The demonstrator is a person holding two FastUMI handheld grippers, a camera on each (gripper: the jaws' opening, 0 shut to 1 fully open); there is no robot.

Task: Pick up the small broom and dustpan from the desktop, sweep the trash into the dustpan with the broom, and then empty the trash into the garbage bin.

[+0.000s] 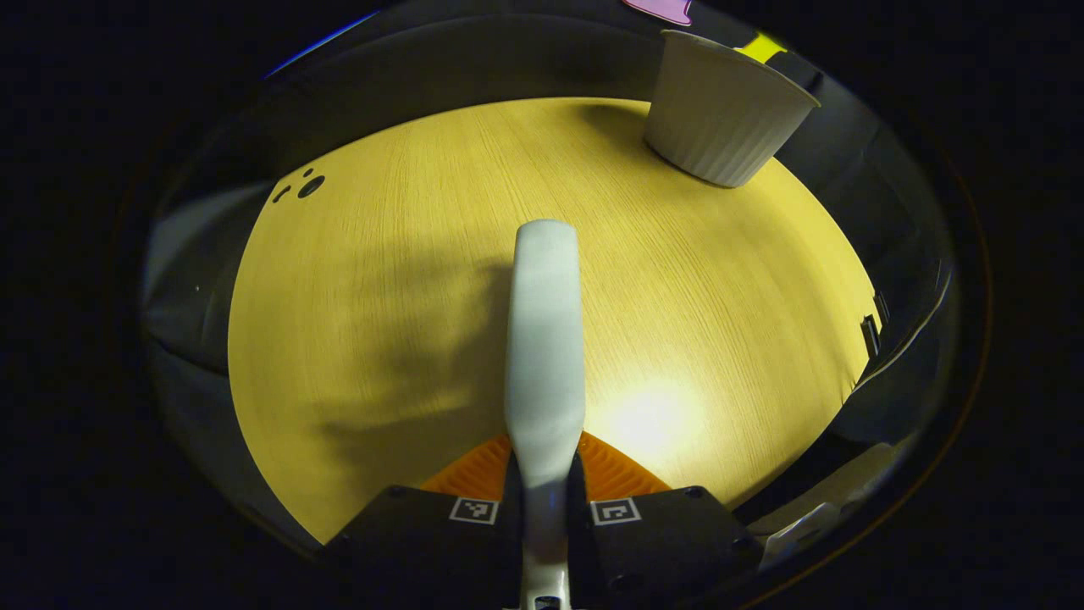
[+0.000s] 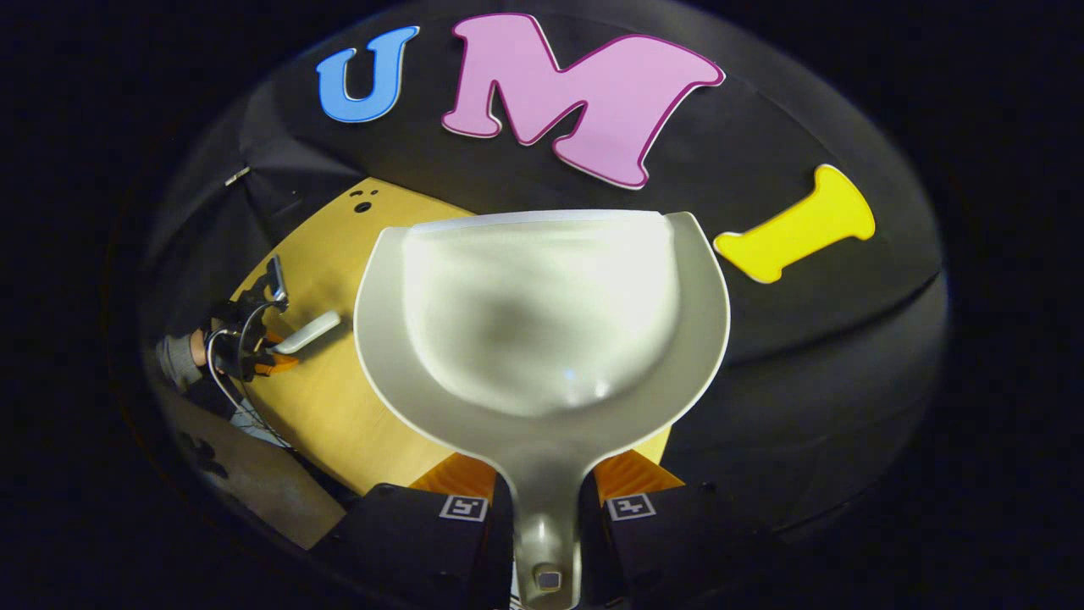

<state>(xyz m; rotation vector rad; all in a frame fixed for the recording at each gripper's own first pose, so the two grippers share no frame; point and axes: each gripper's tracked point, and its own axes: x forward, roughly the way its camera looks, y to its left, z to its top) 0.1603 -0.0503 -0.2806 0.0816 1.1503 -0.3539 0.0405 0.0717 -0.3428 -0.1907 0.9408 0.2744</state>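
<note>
Pale wooden desktop spreads across the left gripper view, with black cloth behind it and a bright glare patch near the bottom. On its far right corner stands the garbage bin, a white ribbed tub, upright and well apart from the gripper. The left gripper is clamped on the broom: both fingers press against the white handle, which runs straight up the middle of the view above the wood. The bristles cannot be seen.

From the right gripper view, the right gripper is clenched on the dustpan, its fingers squeezing the narrow handle at the bottom. The white pan fans out wide in front of the camera, held up above the desktop, its tray looking bare. Farther off at the left edge of that view, a person's hand holds the left gripper over the wood, the broom sticking out of it.
</note>
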